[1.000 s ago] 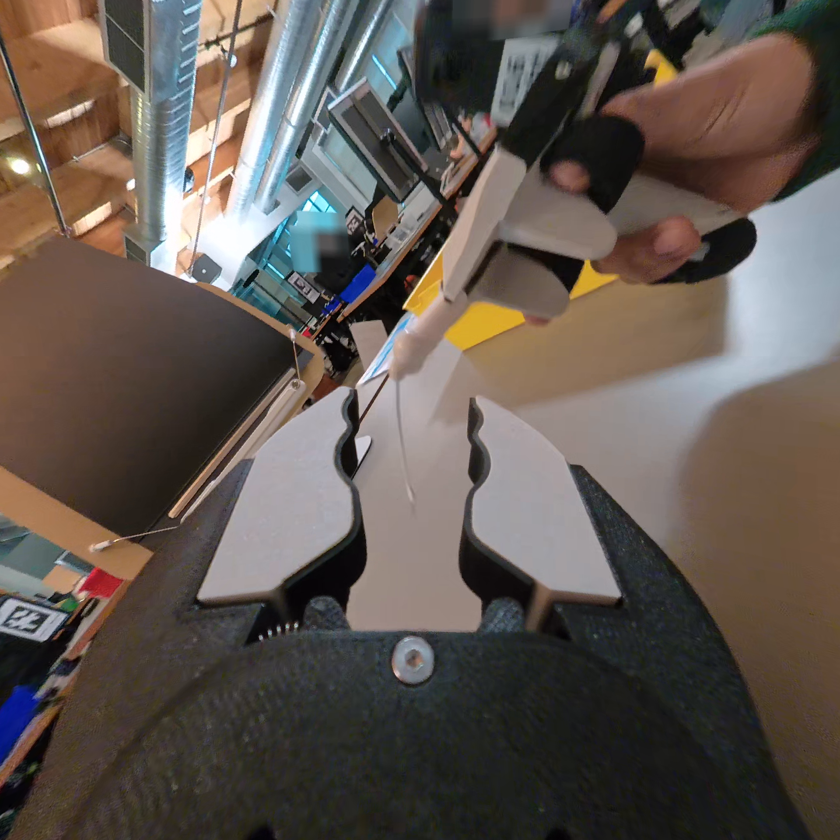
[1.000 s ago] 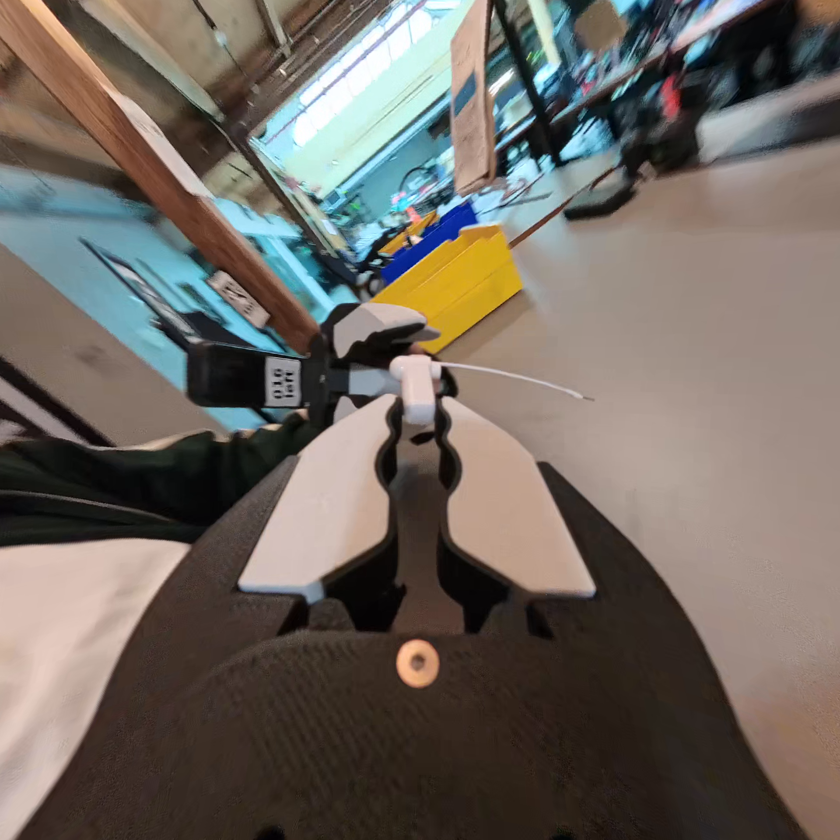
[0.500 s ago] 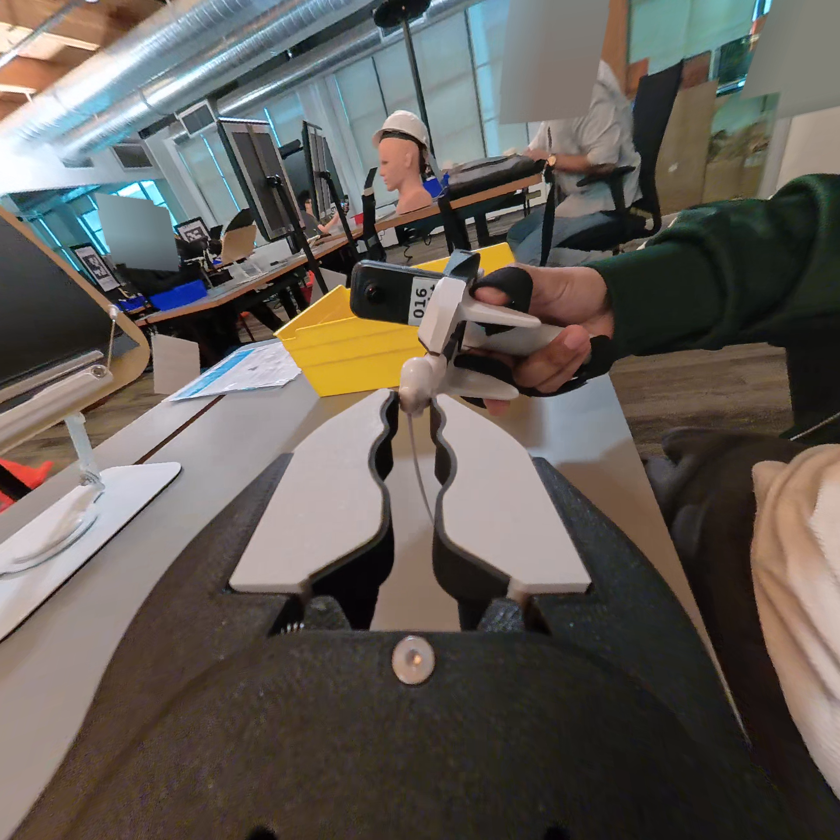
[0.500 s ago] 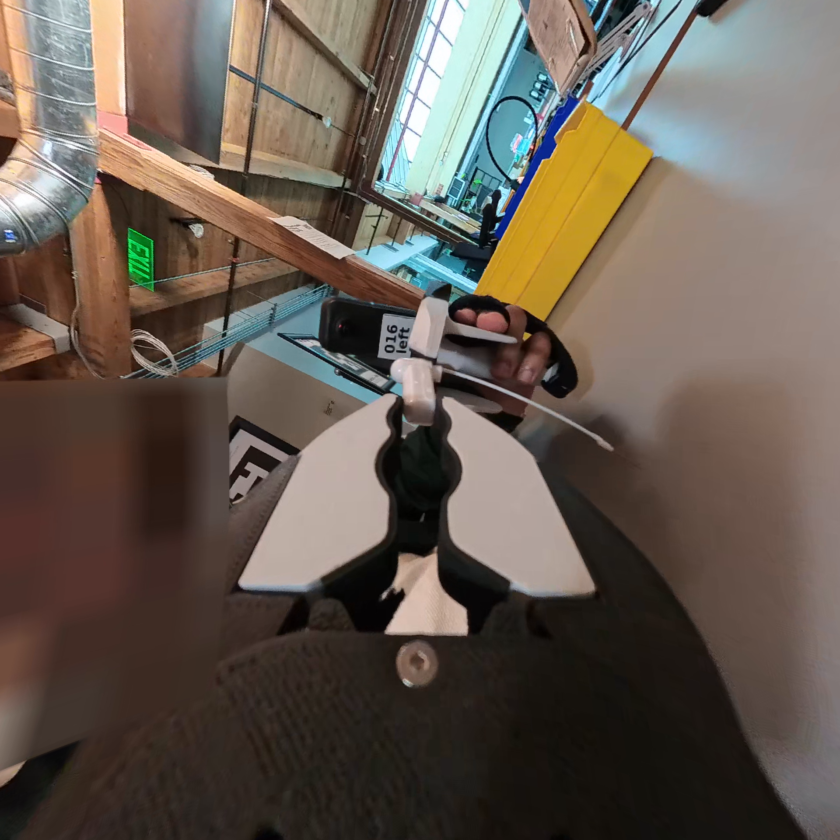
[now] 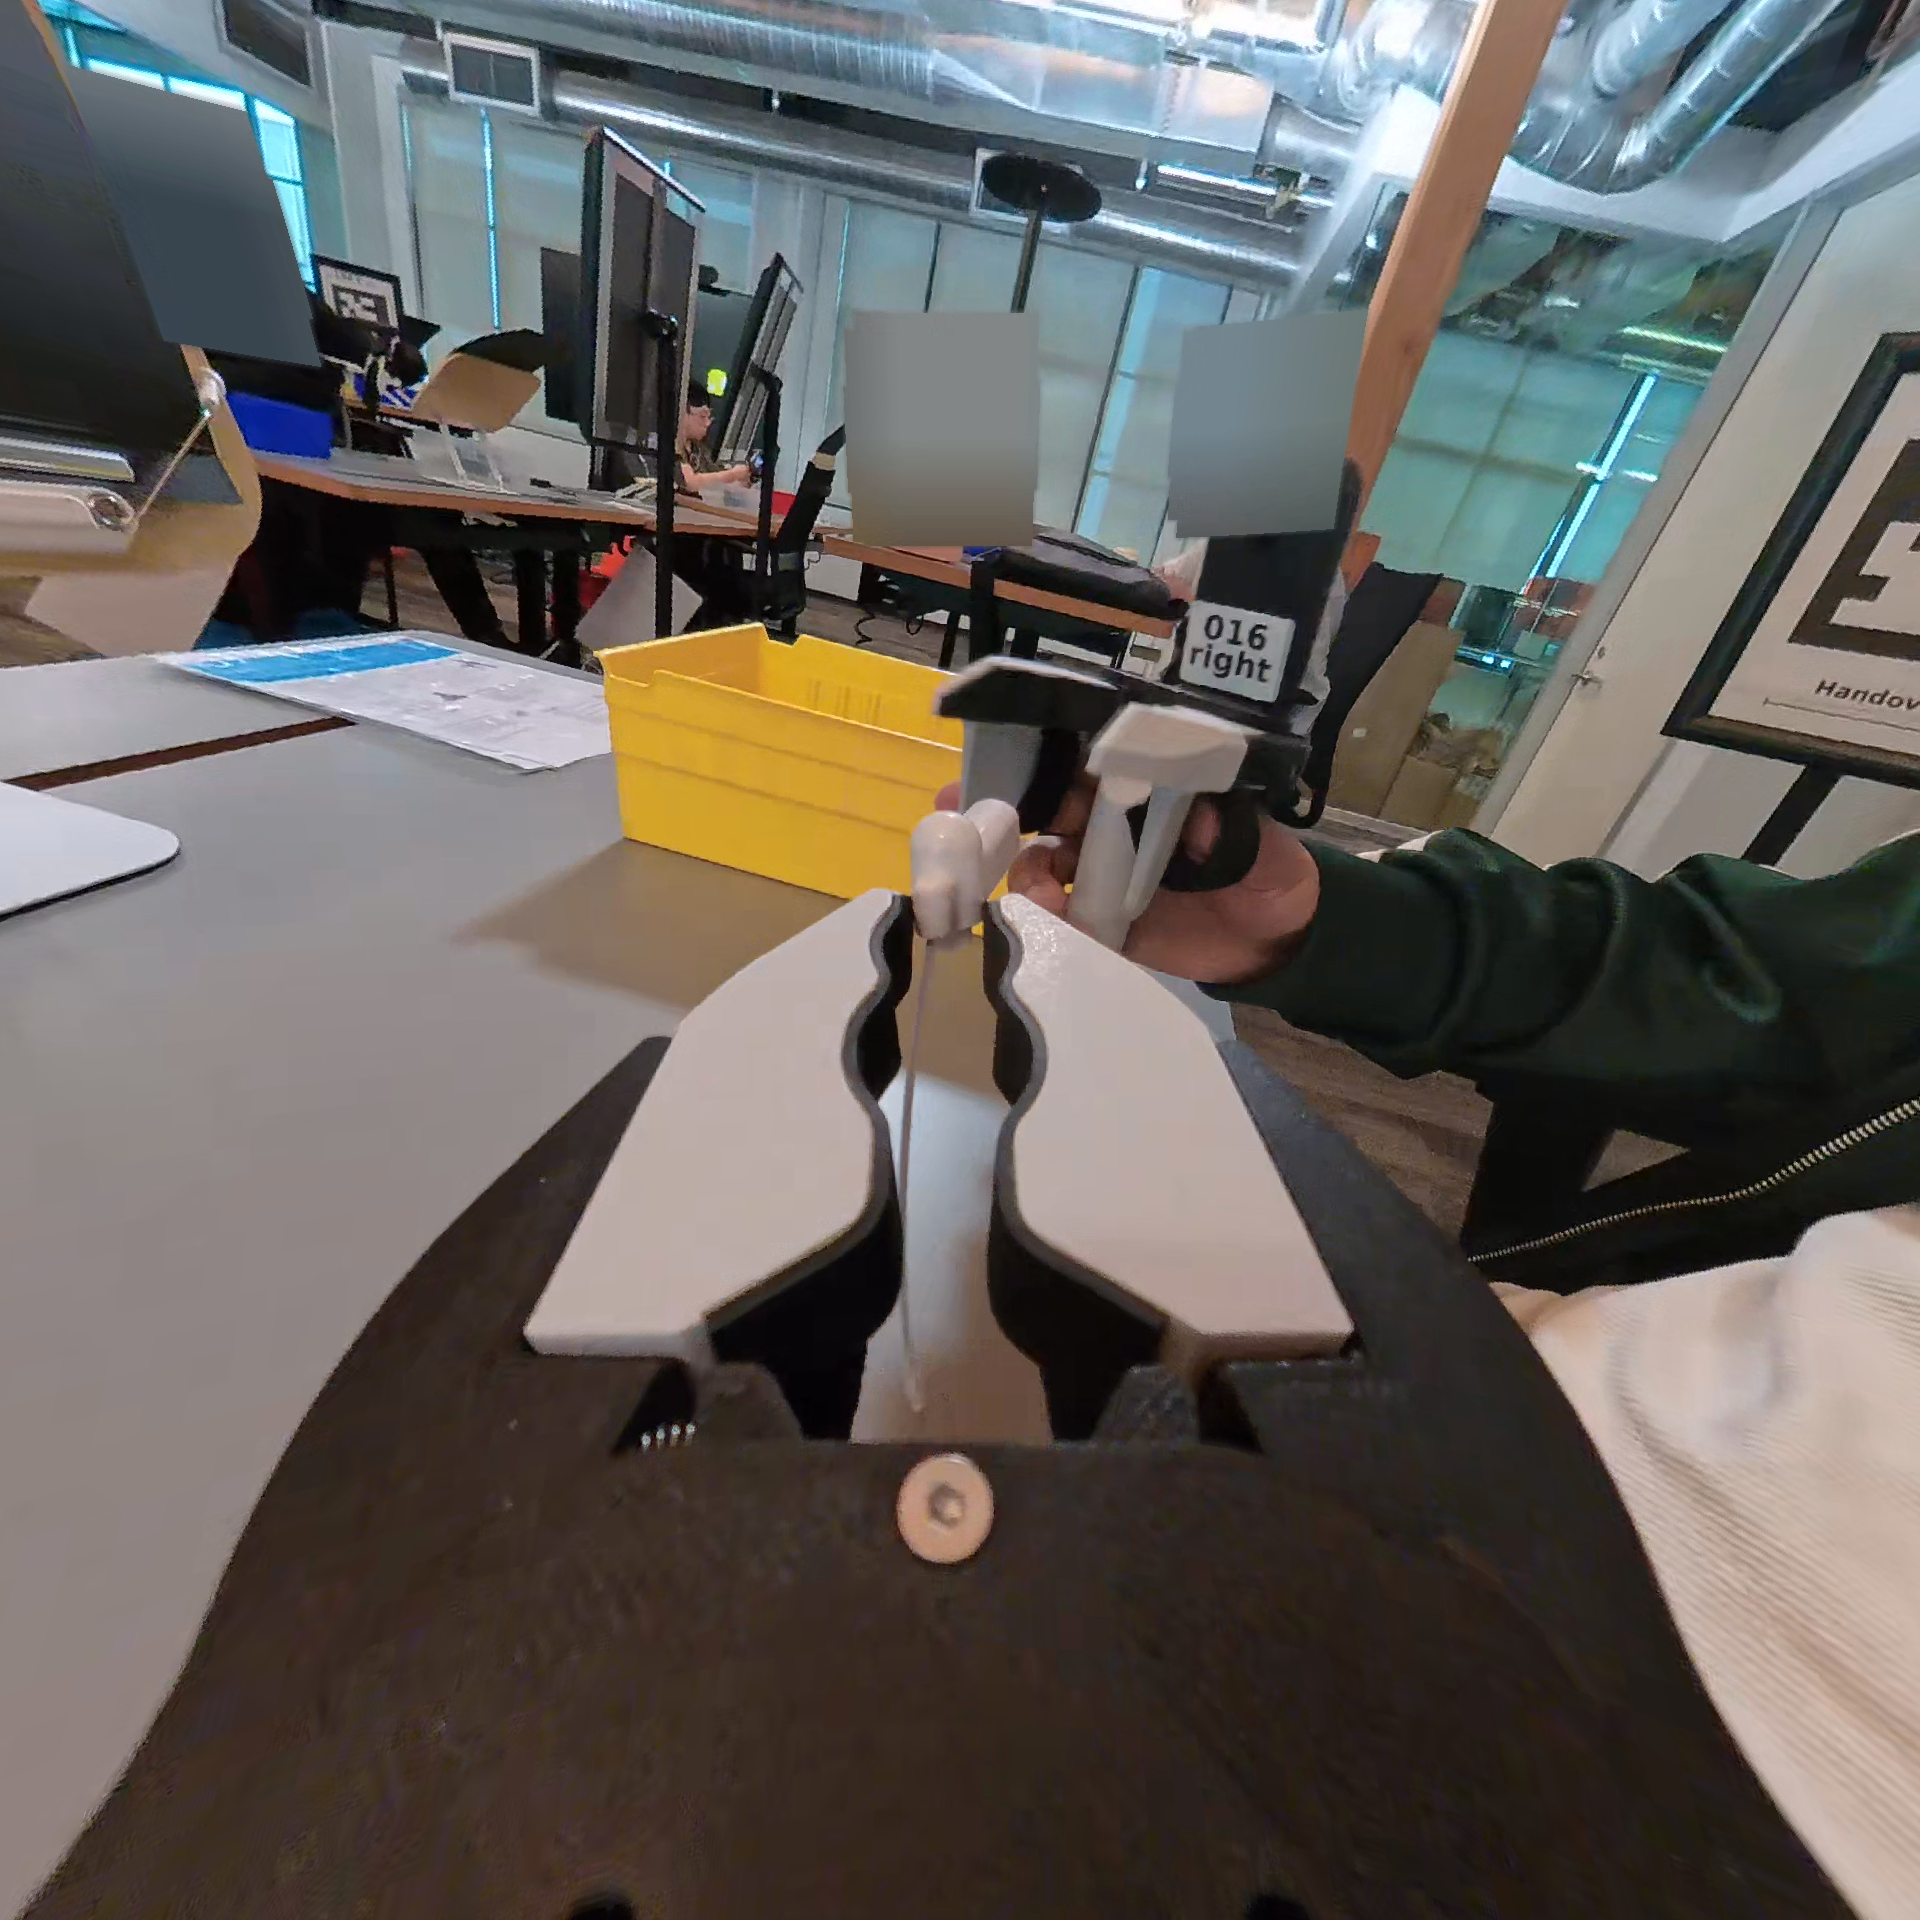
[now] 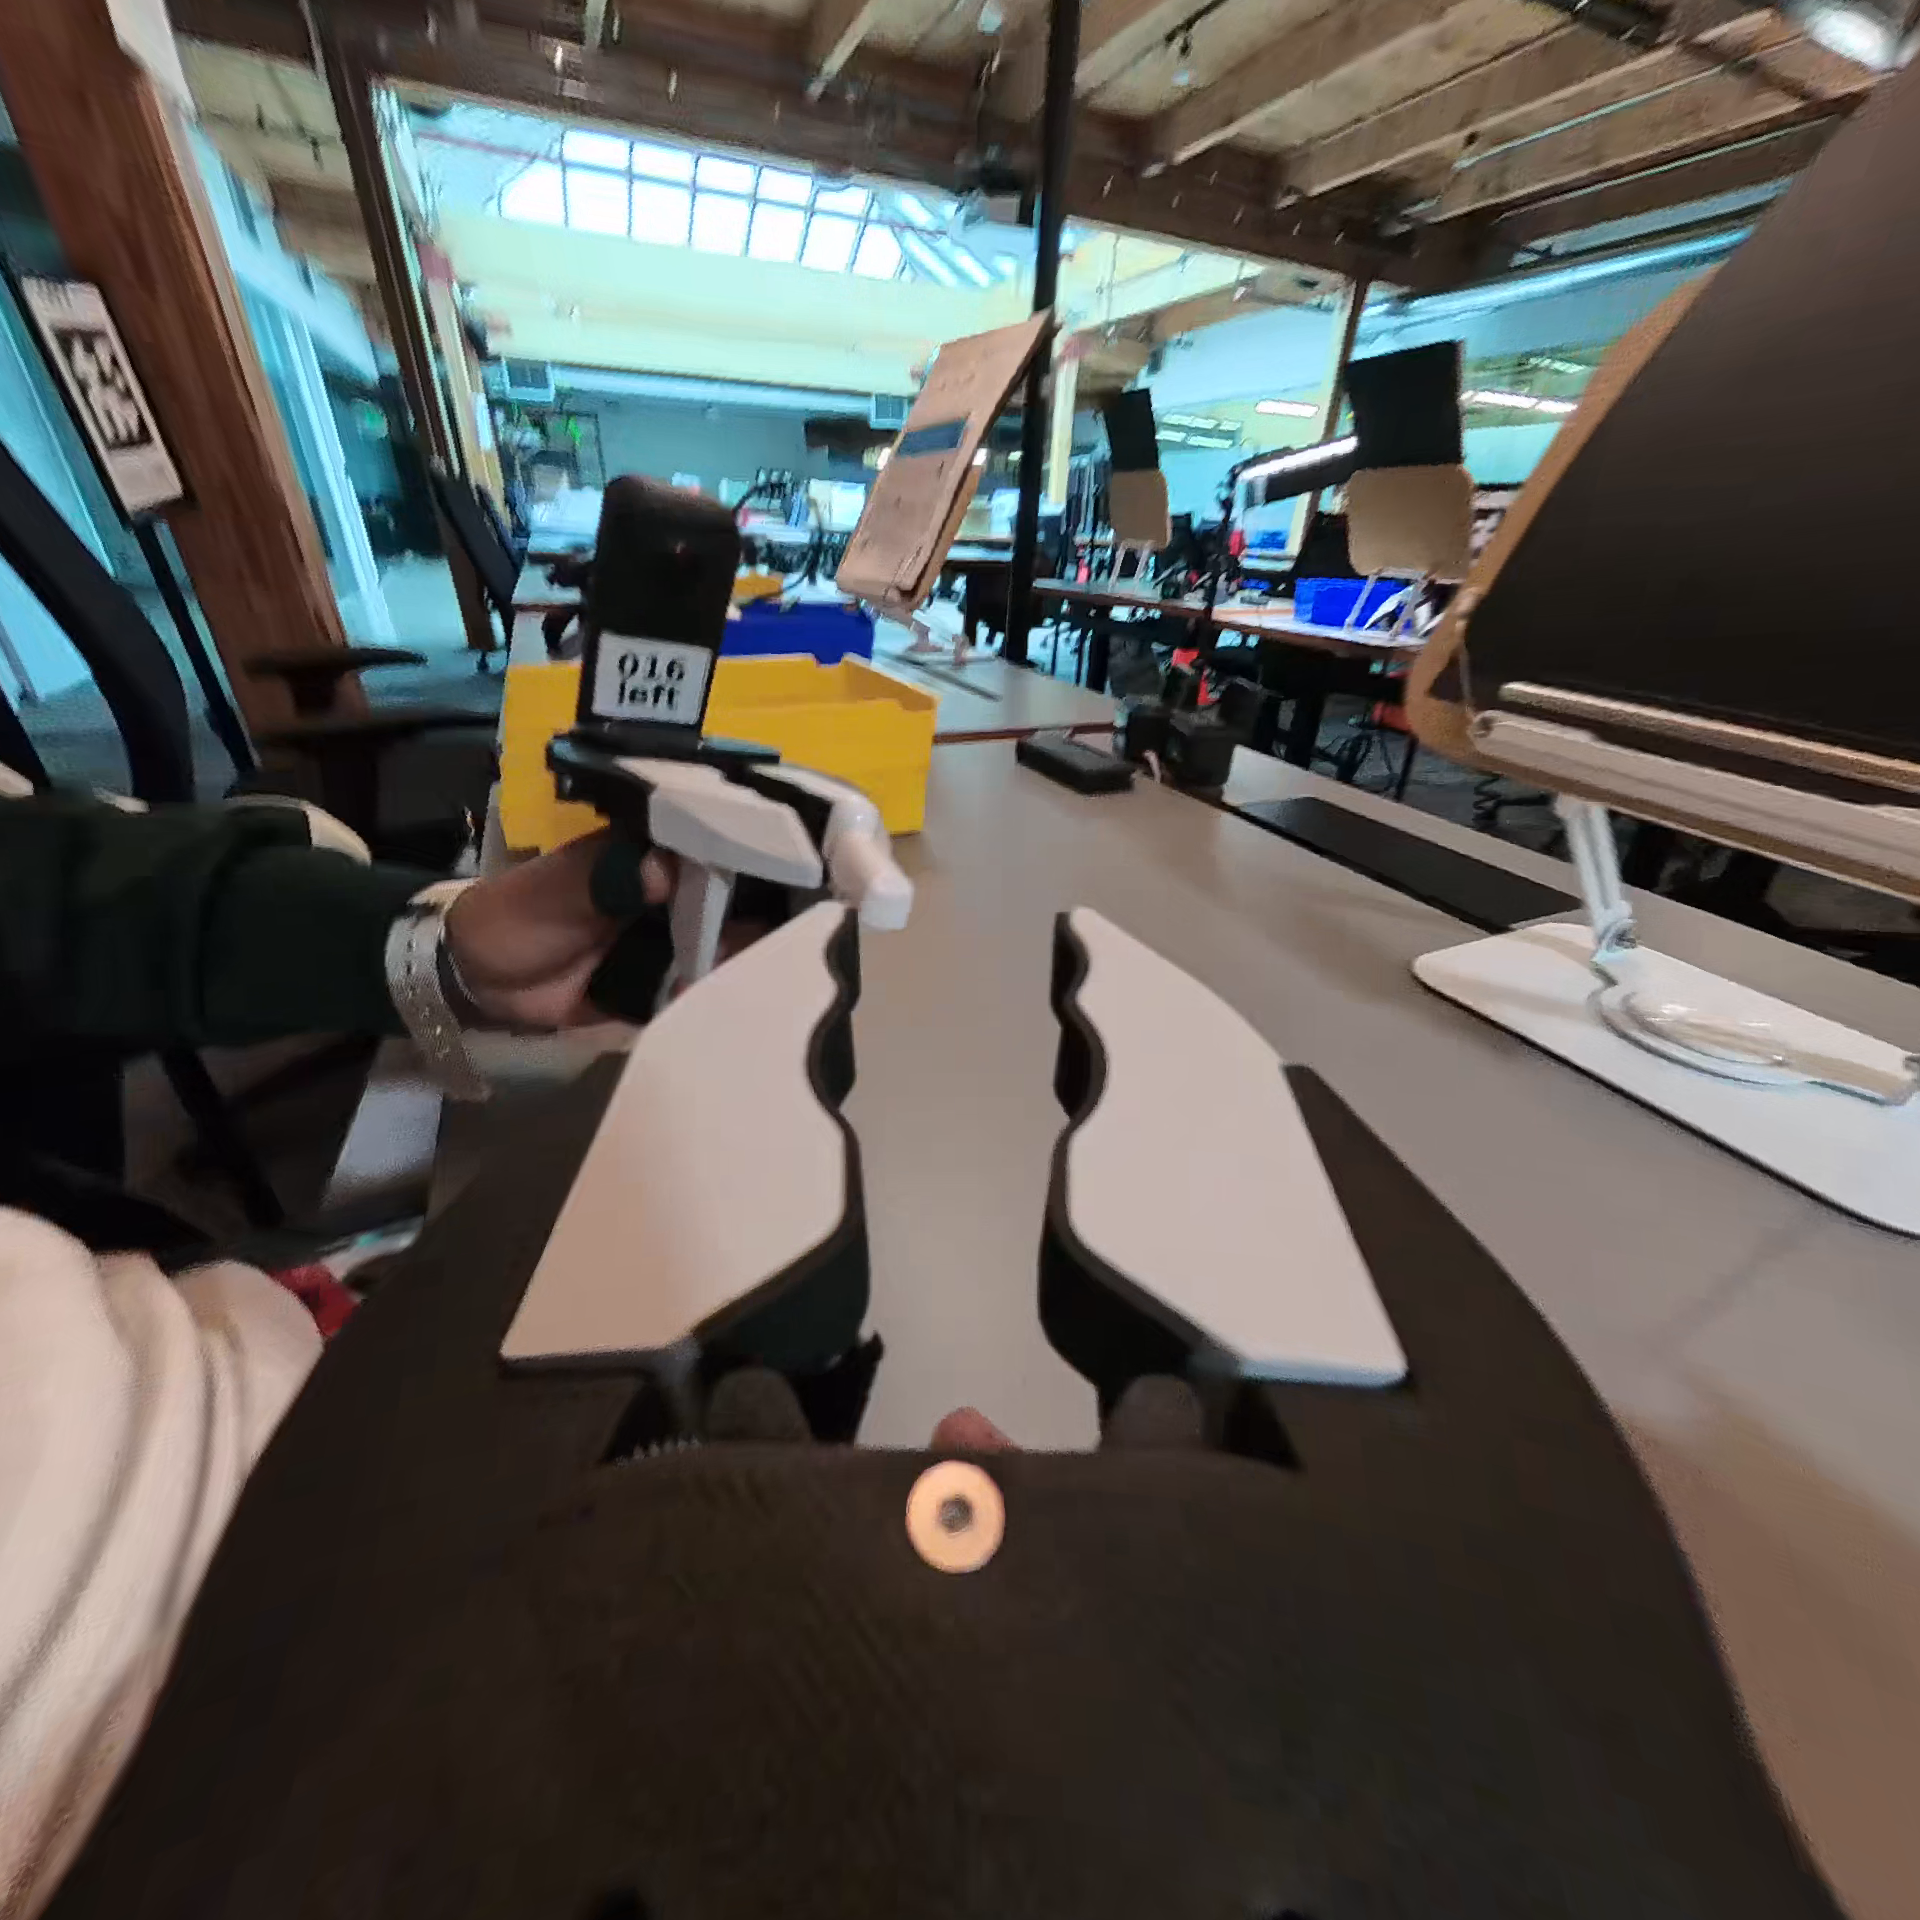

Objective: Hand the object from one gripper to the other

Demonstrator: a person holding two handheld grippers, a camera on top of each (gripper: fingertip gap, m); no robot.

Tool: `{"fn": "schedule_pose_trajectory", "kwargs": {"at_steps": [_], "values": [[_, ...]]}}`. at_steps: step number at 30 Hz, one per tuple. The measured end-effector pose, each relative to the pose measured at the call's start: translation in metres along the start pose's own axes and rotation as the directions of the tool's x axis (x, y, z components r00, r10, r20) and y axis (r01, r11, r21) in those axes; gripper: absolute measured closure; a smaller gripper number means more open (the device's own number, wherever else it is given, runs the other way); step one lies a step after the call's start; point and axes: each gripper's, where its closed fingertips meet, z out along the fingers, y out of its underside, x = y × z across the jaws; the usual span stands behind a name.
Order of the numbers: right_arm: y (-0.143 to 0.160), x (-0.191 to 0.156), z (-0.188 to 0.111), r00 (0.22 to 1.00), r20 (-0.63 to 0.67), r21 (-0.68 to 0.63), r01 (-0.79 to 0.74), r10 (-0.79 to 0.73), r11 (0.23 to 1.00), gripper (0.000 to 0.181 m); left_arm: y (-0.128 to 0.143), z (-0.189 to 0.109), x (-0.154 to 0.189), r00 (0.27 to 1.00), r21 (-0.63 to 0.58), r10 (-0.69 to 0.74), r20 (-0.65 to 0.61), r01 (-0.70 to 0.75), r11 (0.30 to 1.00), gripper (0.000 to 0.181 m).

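While the left gripper [image 5: 940,914] clamps the white object [image 5: 948,871] near the yellow bin [image 5: 769,769], the right gripper [image 6: 954,930] gapes empty.

The left tool [image 5: 943,914] has its fingers drawn close, pinching at the tips. The right tool [image 6: 956,930] has its fingers spread wide with nothing between them. Each is gripped by a hand in a dark green sleeve: the right hand [image 5: 1195,883] and the left hand [image 6: 540,935], a watch at its wrist.
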Motion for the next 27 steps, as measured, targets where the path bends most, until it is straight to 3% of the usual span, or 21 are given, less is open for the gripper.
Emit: {"fn": "schedule_pose_trajectory", "kwargs": {"at_steps": [13, 19, 22, 27], "values": [[0.014, -0.028, 0.011, 0.973, 0.138, -0.100, -0.171, 0.184, 0.980, 0.168, 0.008, 0.012, 0.019, 0.997, -0.042, 0.067, -0.048, -0.069, 0.997, 0.169], [0.003, -0.029, 0.008, 0.972, 0.131, -0.091, -0.183, 0.194, 0.979, 0.169, 0.003, 0.011, 0.021, 0.992, 0.015, 0.115, -0.052, -0.114, 0.993, 0.168], [-0.029, -0.018, -0.003, 0.981, 0.095, -0.016, -0.171, 0.172, 0.985, 0.169, -0.002, 0.009, 0.013, 0.992, 0.040, 0.126, 0.017, -0.127, 0.991, 0.142], [-0.119, 0.029, -0.060, 0.991, -0.067, 0.130, -0.106, 0.115, 0.986, 0.169, 0.012, 0.008, 0.005, 1.000, -0.046, 0.018, 0.006, -0.018, 0.999, 0.140]]}}
